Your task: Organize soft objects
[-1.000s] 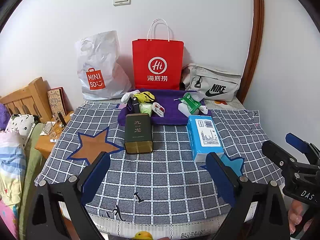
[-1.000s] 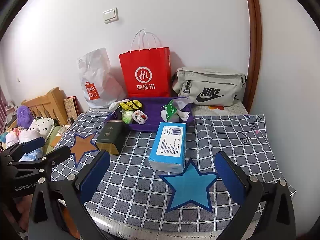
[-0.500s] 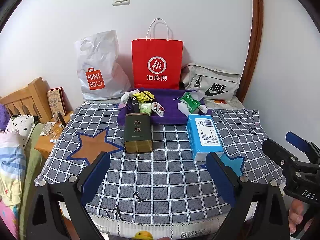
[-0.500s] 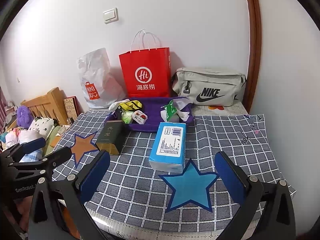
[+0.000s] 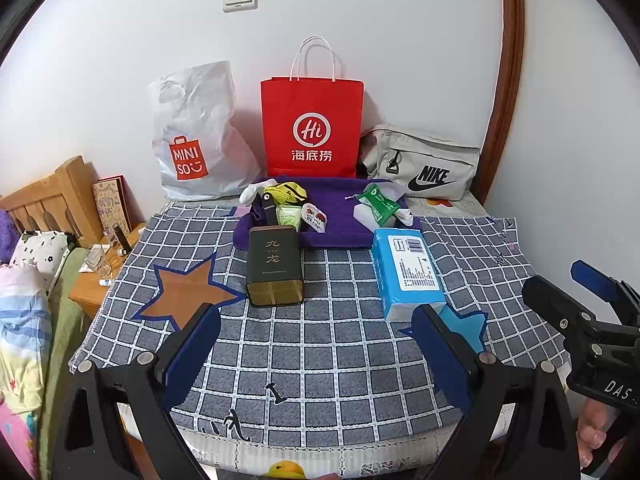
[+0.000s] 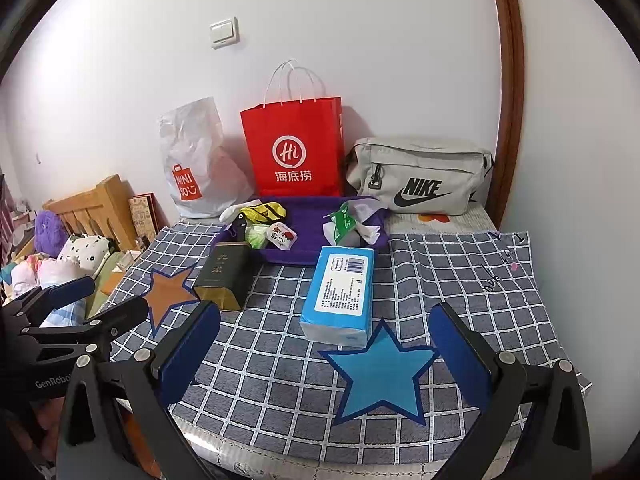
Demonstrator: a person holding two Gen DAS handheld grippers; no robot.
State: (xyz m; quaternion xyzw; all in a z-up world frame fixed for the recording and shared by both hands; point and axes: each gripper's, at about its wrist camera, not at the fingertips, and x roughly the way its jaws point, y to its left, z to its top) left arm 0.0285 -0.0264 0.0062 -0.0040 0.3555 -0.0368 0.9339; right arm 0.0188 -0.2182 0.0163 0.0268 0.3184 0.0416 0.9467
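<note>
A blue tissue pack [image 5: 408, 274] [image 6: 340, 290] lies on the checked cloth, right of a dark tea tin [image 5: 274, 266] [image 6: 224, 274]. Behind them a purple tray [image 5: 344, 236] [image 6: 308, 216] holds small soft items: a yellow pouch [image 5: 286, 192], a green packet [image 5: 378, 204] and a white sock [image 5: 252, 192]. My left gripper [image 5: 316, 344] hovers open over the cloth's near edge, nothing between its fingers. My right gripper [image 6: 324, 340] also stands open and empty, just short of the tissue pack. Each gripper shows at the other view's edge.
A red paper bag [image 5: 312, 128], a white Miniso bag [image 5: 196, 136] and a grey Nike bag [image 5: 424, 168] stand against the back wall. A wooden headboard [image 5: 44, 204] and bedding [image 5: 24, 320] lie to the left, and a wall closes the right side.
</note>
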